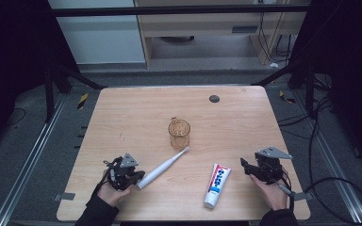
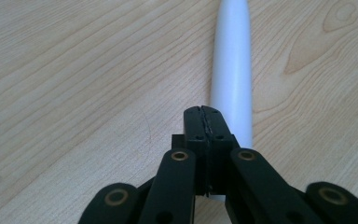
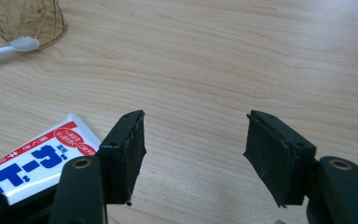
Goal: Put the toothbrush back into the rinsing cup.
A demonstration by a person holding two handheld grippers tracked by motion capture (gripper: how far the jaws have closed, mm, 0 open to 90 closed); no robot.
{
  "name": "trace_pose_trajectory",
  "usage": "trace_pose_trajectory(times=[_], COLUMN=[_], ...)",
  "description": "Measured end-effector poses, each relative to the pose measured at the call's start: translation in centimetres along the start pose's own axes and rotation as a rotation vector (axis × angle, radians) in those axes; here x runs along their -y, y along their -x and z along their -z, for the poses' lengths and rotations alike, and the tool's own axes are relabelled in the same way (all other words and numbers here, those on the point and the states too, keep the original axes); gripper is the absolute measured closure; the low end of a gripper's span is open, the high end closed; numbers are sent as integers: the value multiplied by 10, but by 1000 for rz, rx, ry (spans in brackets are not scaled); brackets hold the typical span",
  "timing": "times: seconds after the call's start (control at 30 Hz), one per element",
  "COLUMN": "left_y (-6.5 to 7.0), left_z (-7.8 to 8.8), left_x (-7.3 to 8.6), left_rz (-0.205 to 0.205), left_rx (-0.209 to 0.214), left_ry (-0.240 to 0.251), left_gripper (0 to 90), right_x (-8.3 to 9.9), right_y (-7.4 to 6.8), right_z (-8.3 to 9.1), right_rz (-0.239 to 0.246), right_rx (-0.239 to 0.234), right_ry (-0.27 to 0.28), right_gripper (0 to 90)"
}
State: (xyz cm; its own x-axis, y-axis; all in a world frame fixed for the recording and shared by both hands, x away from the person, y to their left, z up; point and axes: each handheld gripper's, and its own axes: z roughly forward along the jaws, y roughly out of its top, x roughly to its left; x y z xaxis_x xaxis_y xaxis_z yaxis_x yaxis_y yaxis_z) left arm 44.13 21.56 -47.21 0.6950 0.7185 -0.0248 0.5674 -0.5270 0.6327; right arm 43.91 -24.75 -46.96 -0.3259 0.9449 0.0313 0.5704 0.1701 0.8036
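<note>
Left gripper point(image 1: 133, 178): jaws together, empty, just beside the toothbrush point(image 1: 162, 167) handle end.
Right gripper point(image 1: 246, 165): jaws apart, empty, near the toothpaste point(image 1: 217, 184).
Progress: judged barely begun; toothbrush and toothpaste both lie flat.
Cup point(image 1: 179, 133): upright mid-table, brush head touching its base.
Room: bare table point(image 1: 132, 113) beyond; near edge close to both hands.

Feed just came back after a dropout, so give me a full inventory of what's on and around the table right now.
table: one, light wood, centre of the high view
cup: one, clear amber, with handle, upright mid-table
toothbrush: one, white, lying flat, head end toward the cup, handle end by the left gripper
toothpaste tube: one, white with red and blue print, lying near the front edge, beside the right gripper
round disc: one, dark grey, far side of the tabletop
left gripper: one, black, jaws shut with nothing between them, beside the toothbrush handle
right gripper: one, black, jaws open over bare wood
hands: two, at the front edge
</note>
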Motion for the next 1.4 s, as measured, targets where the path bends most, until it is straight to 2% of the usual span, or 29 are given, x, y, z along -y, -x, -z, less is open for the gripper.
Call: trace_pose_trajectory(times=[0.17,0.23,0.43,0.6,0.67,0.7,0.77,0.93,1.07,1.27,1.4], left_y=[-4,-6,-7,-7,-7,-6,-4,-1,-1,-1,0], left_z=[6,12,21,29,32,33,36,36,32,23,13], left_x=[-2,-7,-19,-33,-40,-43,-55,-68,-78,-83,-86], left_rz=[20,35,31,21,19,19,5,-12,-33,-48,-61], left_rx=[-11,-17,-28,-30,-29,-27,-32,-35,-29,-24,-13], left_ry=[25,56,94,115,127,135,144,138,108,80,42], left_gripper=[898,894,861,792,714,714,655,567,528,491,478], right_x=[0,-1,-1,-3,-3,-3,-4,-4,-4,-4,-4], right_y=[1,2,6,12,13,13,13,13,14,14,14], right_z=[0,1,4,7,7,7,6,6,7,6,6], right_rz=[-2,-11,-30,-46,-44,-44,-34,-32,-42,-36,-29], right_rx=[1,2,7,19,32,32,42,41,38,46,44], right_ry=[5,10,20,34,28,28,18,15,12,8,3], right_gripper=[372,369,359,349,337,337,330,325,324,323,323])
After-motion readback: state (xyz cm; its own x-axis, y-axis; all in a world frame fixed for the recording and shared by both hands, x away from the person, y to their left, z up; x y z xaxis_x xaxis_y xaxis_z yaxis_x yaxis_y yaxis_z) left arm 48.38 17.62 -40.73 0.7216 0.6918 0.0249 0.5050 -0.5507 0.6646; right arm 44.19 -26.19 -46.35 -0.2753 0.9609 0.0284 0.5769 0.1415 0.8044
